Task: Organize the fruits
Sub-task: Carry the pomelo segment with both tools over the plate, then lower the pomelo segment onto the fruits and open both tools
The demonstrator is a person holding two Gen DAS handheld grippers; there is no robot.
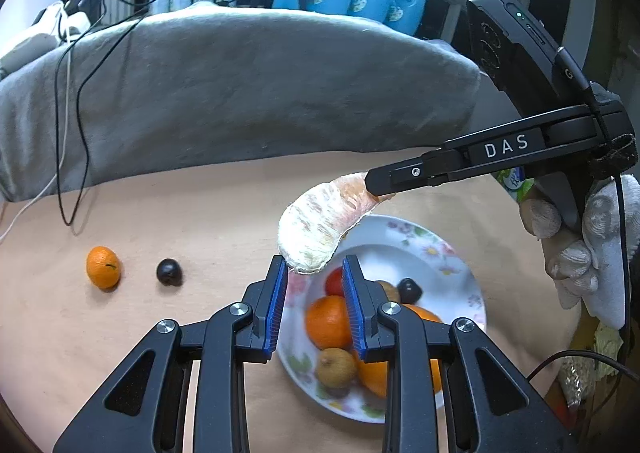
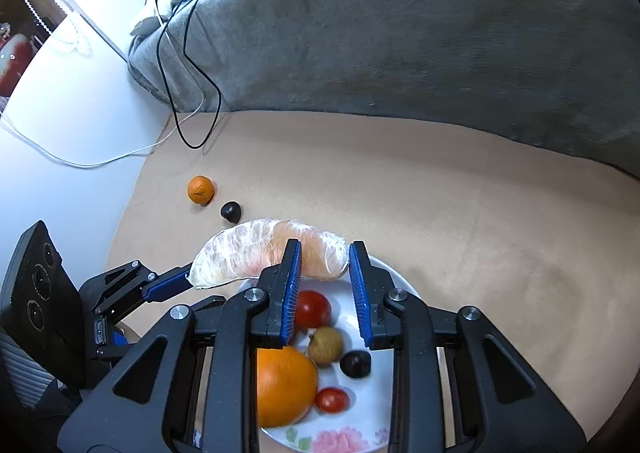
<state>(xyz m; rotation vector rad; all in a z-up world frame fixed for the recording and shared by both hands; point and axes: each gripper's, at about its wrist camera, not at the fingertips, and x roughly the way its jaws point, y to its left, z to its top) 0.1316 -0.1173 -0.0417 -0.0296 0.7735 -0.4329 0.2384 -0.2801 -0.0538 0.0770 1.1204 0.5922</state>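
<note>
A broad stretch of tan table (image 2: 460,193) is lying open to the right of the plate (image 2: 404,285). At the far edge a grey cloth heap (image 2: 400,33) is walling off the back, with cables (image 2: 188,93) trailing down onto the table. On the left, a small orange (image 2: 201,189) and a dark fruit (image 2: 231,211) are sitting close together. Fruit is crowding the plate.

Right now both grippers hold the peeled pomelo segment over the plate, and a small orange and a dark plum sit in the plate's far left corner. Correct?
Not quite: the small orange and dark plum lie on the table, left of the plate, as the left wrist view shows. The rest holds.
</note>
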